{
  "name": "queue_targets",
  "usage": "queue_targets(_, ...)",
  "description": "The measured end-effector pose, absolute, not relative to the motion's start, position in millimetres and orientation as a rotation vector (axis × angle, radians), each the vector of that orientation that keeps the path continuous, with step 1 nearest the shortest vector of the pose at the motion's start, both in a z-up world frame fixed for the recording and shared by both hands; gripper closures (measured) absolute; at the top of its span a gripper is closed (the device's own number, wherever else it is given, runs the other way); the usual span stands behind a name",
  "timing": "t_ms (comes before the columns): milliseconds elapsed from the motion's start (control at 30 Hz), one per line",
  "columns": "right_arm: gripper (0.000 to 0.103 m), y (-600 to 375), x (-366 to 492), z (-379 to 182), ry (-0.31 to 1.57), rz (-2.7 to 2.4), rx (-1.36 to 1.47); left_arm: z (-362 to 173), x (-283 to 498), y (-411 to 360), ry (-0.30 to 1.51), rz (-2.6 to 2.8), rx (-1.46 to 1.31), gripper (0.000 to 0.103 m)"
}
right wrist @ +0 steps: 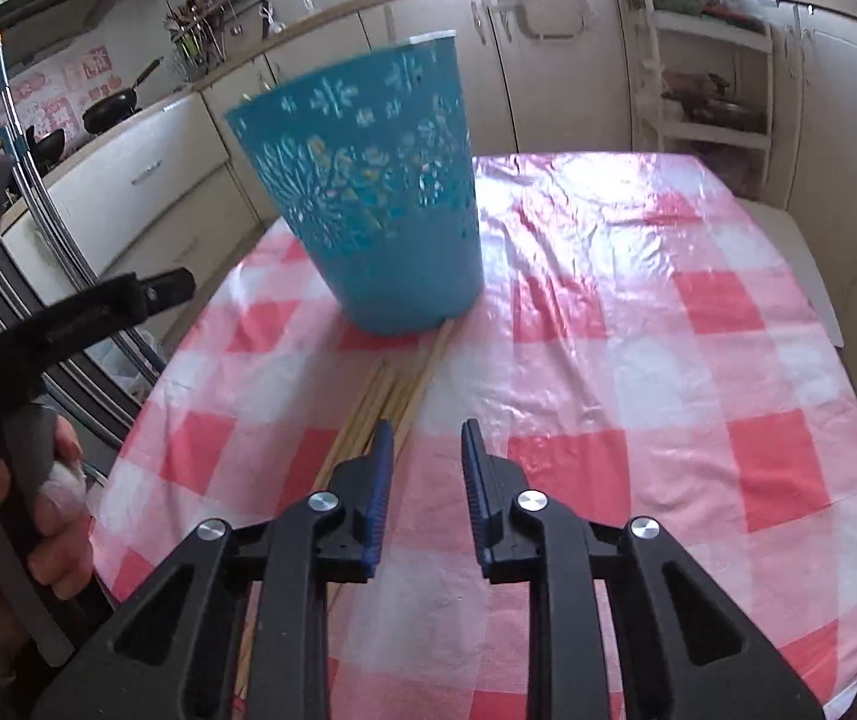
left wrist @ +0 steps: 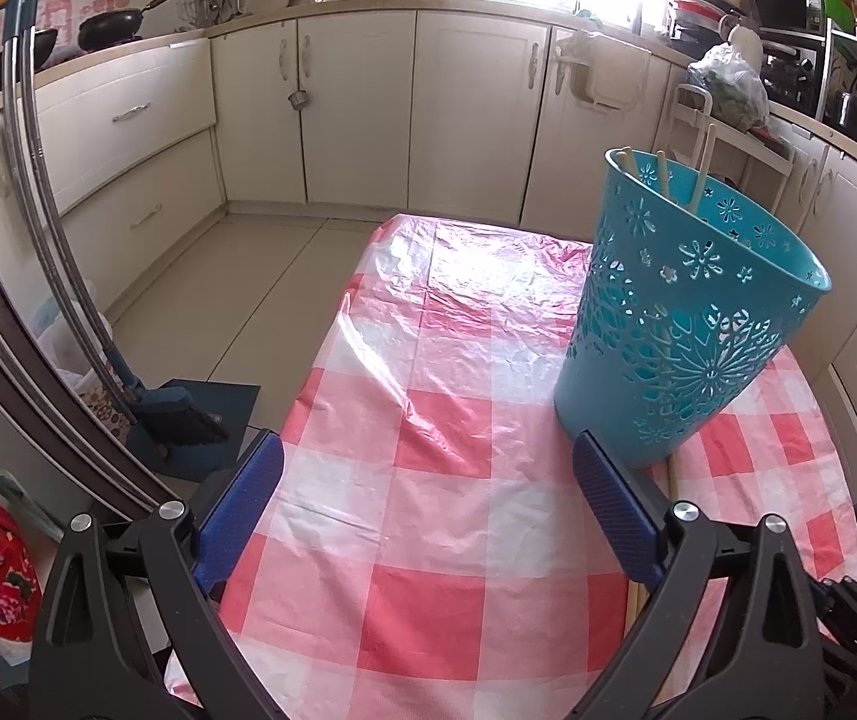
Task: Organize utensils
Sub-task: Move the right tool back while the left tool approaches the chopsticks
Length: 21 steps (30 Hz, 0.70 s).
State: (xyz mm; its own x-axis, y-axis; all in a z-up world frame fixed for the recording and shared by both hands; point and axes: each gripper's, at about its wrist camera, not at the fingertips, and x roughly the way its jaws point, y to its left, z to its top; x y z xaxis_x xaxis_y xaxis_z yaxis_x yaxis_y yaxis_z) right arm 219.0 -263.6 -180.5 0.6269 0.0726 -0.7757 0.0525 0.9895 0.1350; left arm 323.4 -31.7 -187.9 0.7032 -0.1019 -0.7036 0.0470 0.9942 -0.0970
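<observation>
A teal perforated basket [left wrist: 686, 312] stands on the red-and-white checked tablecloth [left wrist: 428, 420] and holds a few wooden chopsticks [left wrist: 701, 165] that stick up above its rim. It also shows in the right wrist view [right wrist: 368, 192]. Several loose wooden chopsticks [right wrist: 395, 390] lie on the cloth in front of the basket, partly under the right gripper's left finger. My left gripper [left wrist: 425, 498] is open wide and empty, just left of the basket. My right gripper [right wrist: 425, 450] is open a little and empty, just above the cloth beside the chopsticks.
Cream kitchen cabinets [left wrist: 362, 108] run round the back. A broom and dustpan [left wrist: 188, 420] stand on the floor left of the table. A white shelf rack [right wrist: 710, 78] stands behind the table. The hand-held left gripper [right wrist: 68, 312] shows at the left.
</observation>
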Motion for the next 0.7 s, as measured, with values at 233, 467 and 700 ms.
queue_targets(233,0.080,-258,240,-202,0.946,-0.015,0.131,-191,326,-27,0.812,-0.073,-0.091,0.009)
queue_targets(467,0.080,-256,263,-210,0.957,-0.040,0.119,-192,328,-31,0.822,-0.089,-0.083,0.009)
queue_targets(700,0.080,-261,283,-213,0.959,-0.060,0.121,-193,329,-35,0.833,-0.098,-0.080,0.009)
